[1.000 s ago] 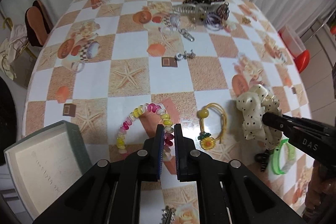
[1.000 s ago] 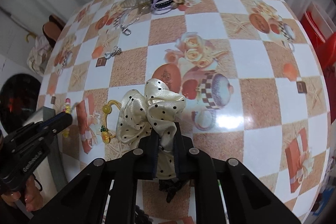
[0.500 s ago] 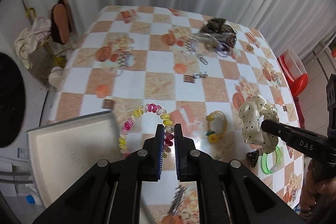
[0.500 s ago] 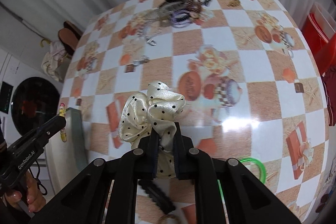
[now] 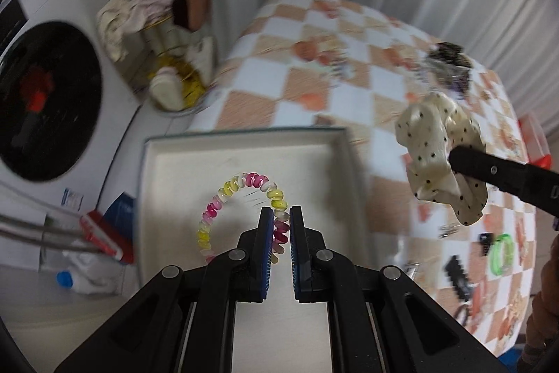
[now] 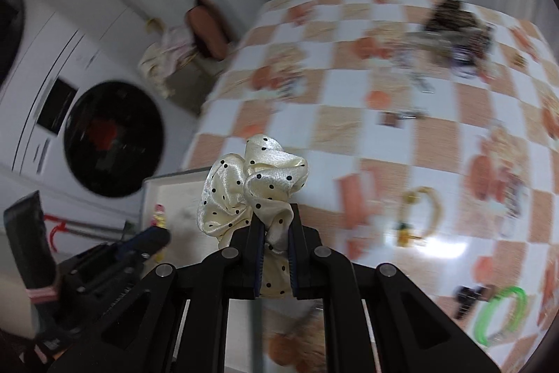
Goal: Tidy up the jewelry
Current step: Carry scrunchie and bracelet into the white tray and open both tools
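Blur smears the checked table (image 6: 401, 100), its far clutter (image 6: 457, 34) unreadable. Left claw (image 5: 280, 222) pinches the bead bracelet (image 5: 241, 194) over the box (image 5: 244, 142); right claw (image 6: 275, 229) grips the dotted scrunchie (image 6: 251, 184) beside it, washer (image 6: 111, 142) behind.

Cream scrunchie (image 6: 251, 187) with black polka dots, pink, yellow and white spiral bracelet (image 5: 241, 208), orange-and-white checked tablecloth (image 6: 349, 100), neon green bangle (image 6: 499, 313), off-white box (image 5: 244, 156).

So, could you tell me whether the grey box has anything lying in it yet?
Apparently empty: the grey box shows only bare pale lining, and the coil bracelet hangs above it, clamped in the left gripper.
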`<state>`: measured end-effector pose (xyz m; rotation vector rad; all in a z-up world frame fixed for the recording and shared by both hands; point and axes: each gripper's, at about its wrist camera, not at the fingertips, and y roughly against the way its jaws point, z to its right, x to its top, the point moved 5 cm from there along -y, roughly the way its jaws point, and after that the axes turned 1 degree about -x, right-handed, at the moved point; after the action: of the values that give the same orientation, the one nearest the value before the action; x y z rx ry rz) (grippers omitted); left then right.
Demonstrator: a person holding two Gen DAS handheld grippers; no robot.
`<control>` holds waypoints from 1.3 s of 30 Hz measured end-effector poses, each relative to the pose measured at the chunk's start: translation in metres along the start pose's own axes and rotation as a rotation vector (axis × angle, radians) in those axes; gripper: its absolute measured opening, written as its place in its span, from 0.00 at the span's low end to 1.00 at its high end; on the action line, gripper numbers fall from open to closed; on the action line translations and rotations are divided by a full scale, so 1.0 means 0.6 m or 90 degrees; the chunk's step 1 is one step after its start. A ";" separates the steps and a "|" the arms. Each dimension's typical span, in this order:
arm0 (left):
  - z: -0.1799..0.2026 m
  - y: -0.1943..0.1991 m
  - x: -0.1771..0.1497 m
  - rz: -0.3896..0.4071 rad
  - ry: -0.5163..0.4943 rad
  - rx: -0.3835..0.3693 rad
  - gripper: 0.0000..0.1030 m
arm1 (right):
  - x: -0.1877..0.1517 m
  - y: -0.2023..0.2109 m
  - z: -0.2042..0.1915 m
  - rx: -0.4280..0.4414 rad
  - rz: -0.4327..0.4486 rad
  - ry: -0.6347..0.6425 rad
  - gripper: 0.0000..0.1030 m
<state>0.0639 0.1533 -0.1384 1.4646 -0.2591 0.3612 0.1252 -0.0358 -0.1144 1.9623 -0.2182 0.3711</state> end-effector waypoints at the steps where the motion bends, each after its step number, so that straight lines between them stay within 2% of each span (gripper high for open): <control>1: -0.010 -0.006 -0.004 -0.003 0.006 0.006 0.14 | -0.001 -0.013 -0.017 0.006 -0.006 0.011 0.12; 6: -0.046 -0.038 -0.018 -0.016 0.023 0.026 0.14 | -0.005 -0.075 -0.078 0.018 -0.043 0.050 0.12; 13: -0.059 -0.072 -0.024 -0.022 0.012 0.045 0.14 | -0.010 -0.147 -0.107 0.012 -0.090 0.074 0.12; 22: -0.062 -0.098 -0.037 -0.040 -0.005 0.072 0.14 | -0.023 -0.206 -0.101 -0.016 -0.130 0.084 0.12; 27: -0.060 -0.106 -0.039 -0.049 -0.016 0.086 0.14 | -0.033 -0.221 -0.089 -0.031 -0.148 0.080 0.16; 30: -0.059 -0.105 -0.038 -0.050 -0.018 0.091 0.14 | -0.031 -0.224 -0.091 -0.029 -0.150 0.085 0.22; 32: -0.058 -0.105 -0.036 -0.055 -0.018 0.094 0.14 | -0.029 -0.220 -0.094 -0.029 -0.151 0.089 0.41; 35: -0.059 -0.101 -0.036 -0.062 -0.011 0.088 0.14 | -0.020 -0.207 -0.105 -0.011 -0.134 0.085 0.55; 39: -0.060 -0.092 -0.035 -0.061 -0.006 0.088 0.14 | -0.005 -0.177 -0.108 0.001 -0.104 0.079 0.60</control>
<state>0.0643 0.1836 -0.2007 1.6085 -0.1729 0.2987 0.1459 0.0667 -0.1822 1.9350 0.0222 0.3831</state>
